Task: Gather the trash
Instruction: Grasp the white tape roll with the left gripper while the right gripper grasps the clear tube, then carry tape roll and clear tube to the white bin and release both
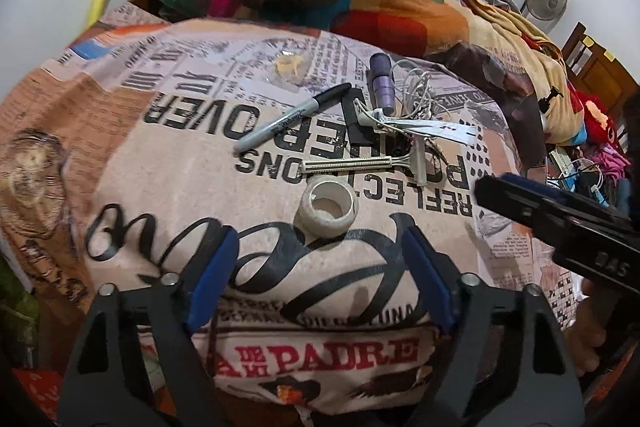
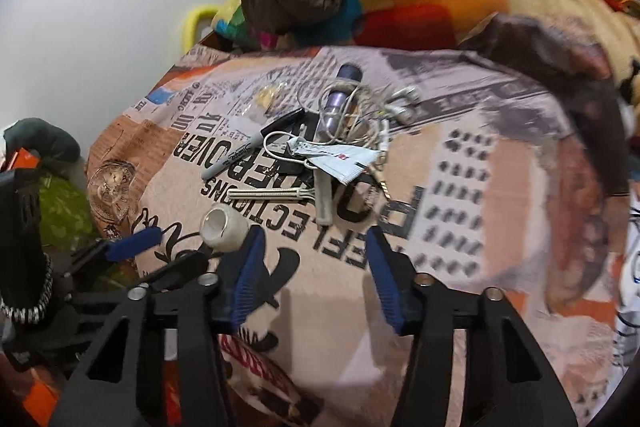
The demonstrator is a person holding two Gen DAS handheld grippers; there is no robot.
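The left gripper (image 1: 320,283) hangs spread and empty over the newsprint-patterned cloth (image 1: 168,195), just short of a squat white tape roll (image 1: 326,211). The right gripper (image 2: 312,279), likewise spread and empty, sits beside it. Beyond lie a ribbed razor (image 1: 360,163), slim marker (image 1: 292,117), flat sachet (image 2: 340,163) and tangled cable (image 2: 360,111); bare cloth stretches leftward.

left wrist: looking forward, low over bed (image 1: 160,155) | right wrist: looking likewise from right | both sharing tape roll (image 1: 326,209) (image 2: 222,229)
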